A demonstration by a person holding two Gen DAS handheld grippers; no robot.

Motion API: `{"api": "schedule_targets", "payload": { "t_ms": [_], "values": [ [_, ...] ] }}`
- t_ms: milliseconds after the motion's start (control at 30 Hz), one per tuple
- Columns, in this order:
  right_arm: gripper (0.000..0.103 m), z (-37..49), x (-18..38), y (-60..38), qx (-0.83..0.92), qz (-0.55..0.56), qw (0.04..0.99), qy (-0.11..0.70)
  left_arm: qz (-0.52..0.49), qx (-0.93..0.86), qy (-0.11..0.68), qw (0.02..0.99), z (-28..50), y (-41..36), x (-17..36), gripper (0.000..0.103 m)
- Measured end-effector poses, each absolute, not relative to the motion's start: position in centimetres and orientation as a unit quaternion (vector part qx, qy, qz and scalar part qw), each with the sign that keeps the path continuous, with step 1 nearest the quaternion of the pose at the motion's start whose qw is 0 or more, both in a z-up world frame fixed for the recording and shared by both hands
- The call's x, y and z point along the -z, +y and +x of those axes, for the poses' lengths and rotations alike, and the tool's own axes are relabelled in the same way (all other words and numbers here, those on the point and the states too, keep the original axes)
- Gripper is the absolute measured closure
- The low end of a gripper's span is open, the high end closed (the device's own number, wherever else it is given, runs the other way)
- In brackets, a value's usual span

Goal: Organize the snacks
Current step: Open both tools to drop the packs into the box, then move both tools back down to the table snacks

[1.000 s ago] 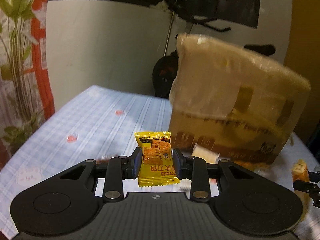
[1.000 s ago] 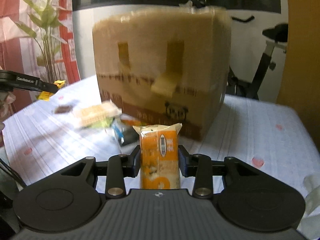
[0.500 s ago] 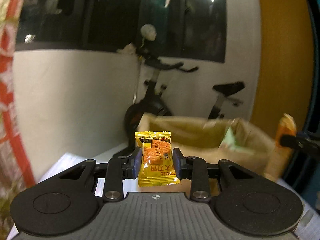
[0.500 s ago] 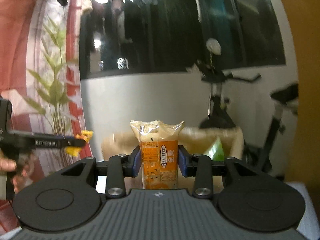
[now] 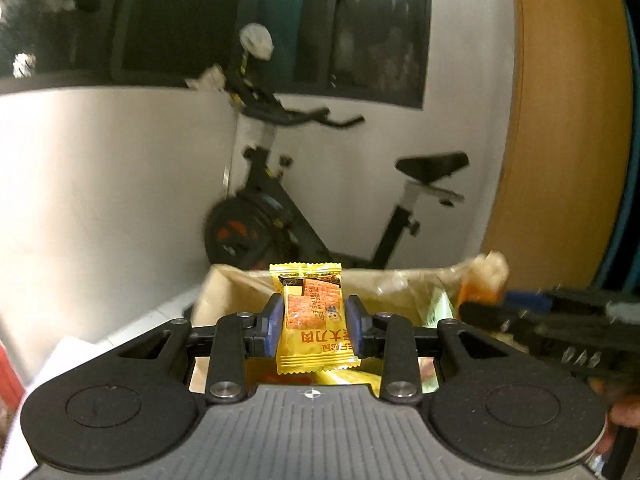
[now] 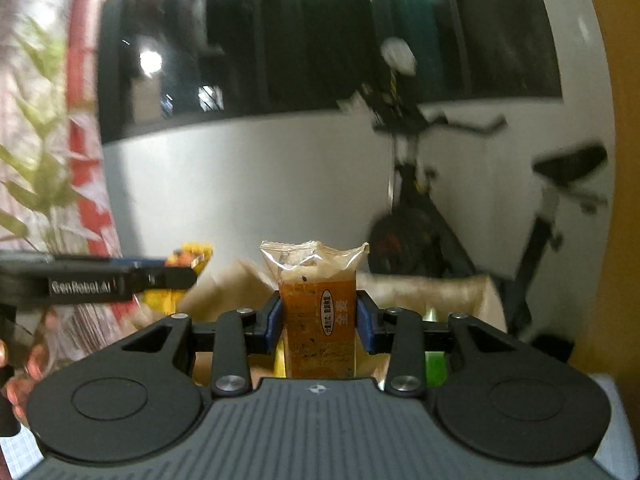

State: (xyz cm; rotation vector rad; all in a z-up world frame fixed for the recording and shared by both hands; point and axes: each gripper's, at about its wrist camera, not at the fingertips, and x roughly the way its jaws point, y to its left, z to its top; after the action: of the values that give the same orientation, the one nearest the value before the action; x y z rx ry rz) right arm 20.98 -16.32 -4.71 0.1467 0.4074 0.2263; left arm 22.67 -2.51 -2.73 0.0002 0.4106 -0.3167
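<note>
Above open brown cardboard box (image 5: 240, 292): left tool (image 5: 313, 330) clamped on yellow foil snack packet (image 5: 312, 320); right tool (image 6: 319, 326) clamped on orange clear-topped snack packet (image 6: 318, 320). Only right view shows leaf-print curtain (image 6: 36, 184); black exercise bike (image 5: 280, 216) behind.

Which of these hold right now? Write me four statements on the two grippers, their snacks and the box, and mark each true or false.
1. The left gripper clamps a yellow snack packet. True.
2. The right gripper is open and holds nothing. False: it is shut on an orange snack packet.
3. The cardboard box ahead is open at the top. True.
4. The exercise bike stands between the grippers and the box. False: it stands beyond the box, by the wall.
</note>
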Motion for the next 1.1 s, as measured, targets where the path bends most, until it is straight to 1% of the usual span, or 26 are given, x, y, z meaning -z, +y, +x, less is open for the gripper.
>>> {"api": "schedule_targets", "payload": {
  "t_ms": [33,67,100,167,233,300,333,433,600,633,667,700,833,1000,1100],
  "values": [
    [0.063,21.1,5.3,-16.4,-0.111,0.077,0.968,0.213,-0.004,0.164,0.21,0.964,23.1,-2.4,3.1,0.066],
    [0.061,21.1,5.7,-16.4,-0.106,0.076,0.967,0.22,-0.01,0.171,0.219,0.961,23.6,-2.3,3.6,0.059],
    [0.058,21.0,5.9,-16.5,-0.101,0.072,0.967,0.224,-0.015,0.173,0.225,0.959,23.9,-2.4,3.9,0.047],
    [0.053,20.5,6.0,-16.7,-0.099,0.07,0.966,0.228,-0.025,0.171,0.23,0.958,24.2,-1.5,4.5,0.035],
    [0.051,19.6,5.9,-16.9,-0.1,0.076,0.969,0.214,-0.034,0.179,0.228,0.956,23.5,-0.5,4.7,0.034],
    [0.044,18.5,5.7,-17.1,-0.099,0.077,0.972,0.199,-0.033,0.183,0.229,0.955,22.8,0.3,4.7,0.034],
    [0.043,18.0,5.7,-17.2,-0.096,0.074,0.973,0.195,-0.028,0.181,0.228,0.956,22.4,0.8,4.7,0.034],
    [0.042,16.3,5.5,-17.4,-0.093,0.077,0.976,0.18,-0.017,0.167,0.229,0.959,20.7,2.6,4.4,0.034],
    [0.042,12.6,6.0,-17.5,-0.089,0.091,0.981,0.15,-0.026,0.132,0.238,0.962,17.8,7.2,4.7,0.034],
    [0.041,11.8,6.3,-17.4,-0.086,0.09,0.982,0.144,-0.03,0.123,0.243,0.962,17.2,8.2,4.9,0.034],
    [0.037,11.1,6.6,-17.3,-0.084,0.09,0.982,0.14,-0.037,0.113,0.248,0.961,16.5,9.3,5.3,0.034],
    [0.035,10.2,7.1,-17.2,-0.079,0.092,0.983,0.137,-0.045,0.103,0.251,0.961,15.7,10.4,5.8,0.034],
    [0.035,7.7,9.1,-16.9,-0.065,0.1,0.982,0.144,-0.054,0.07,0.276,0.957,13.8,14.1,8.3,0.034],
    [0.035,6.6,12.1,-16.6,-0.052,0.11,0.975,0.189,-0.053,0.044,0.326,0.943,13.4,16.9,12.8,0.034],
    [0.035,6.4,13.7,-16.5,-0.047,0.119,0.969,0.212,-0.079,0.036,0.372,0.924,14.5,17.4,16.4,0.034]
  ]
}}
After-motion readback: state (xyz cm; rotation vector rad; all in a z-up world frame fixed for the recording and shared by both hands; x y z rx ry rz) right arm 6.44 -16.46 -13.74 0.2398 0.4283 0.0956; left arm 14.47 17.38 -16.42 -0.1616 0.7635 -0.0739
